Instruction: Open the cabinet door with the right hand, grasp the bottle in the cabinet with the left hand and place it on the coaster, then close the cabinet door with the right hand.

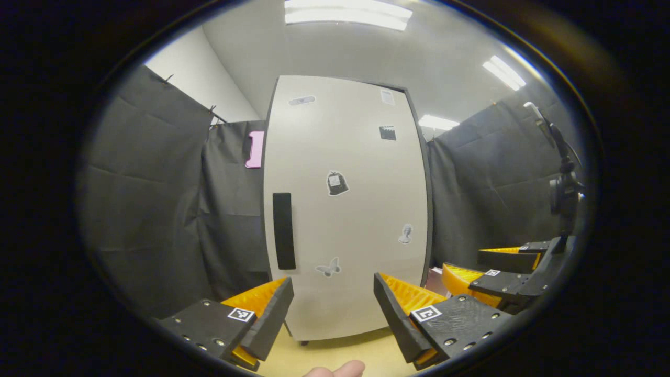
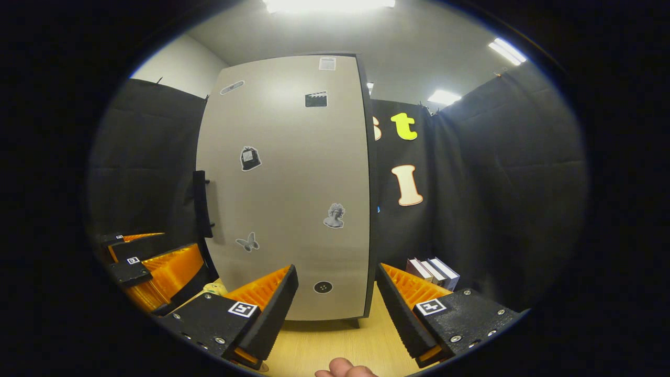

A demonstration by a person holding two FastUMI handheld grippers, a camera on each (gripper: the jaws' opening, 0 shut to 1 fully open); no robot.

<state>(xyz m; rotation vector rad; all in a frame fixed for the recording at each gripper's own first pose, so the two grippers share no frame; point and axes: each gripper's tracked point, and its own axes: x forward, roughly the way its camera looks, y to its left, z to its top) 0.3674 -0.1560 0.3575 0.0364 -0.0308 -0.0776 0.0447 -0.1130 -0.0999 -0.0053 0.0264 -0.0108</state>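
The cabinet door [image 1: 345, 209] is standing closed in front of both grippers, with a dark upright handle [image 1: 283, 230] near its left edge and several small stickers on its pale face. In the left gripper view, the left gripper [image 1: 333, 309] is hovering before the door with its fingers spread apart, holding nothing, and the right gripper [image 1: 489, 272] is showing at the far right, just beside it. In the right gripper view, the right gripper [image 2: 336, 303] is also pointing at the door [image 2: 288, 188] with its fingers spread wide and gripping nothing; the handle [image 2: 201, 204] is sitting to its left. Some books [image 2: 433, 272] are standing on the wooden table [image 2: 335, 345] to the right of the cabinet. I cannot see the bottle; the door is hiding the inside.
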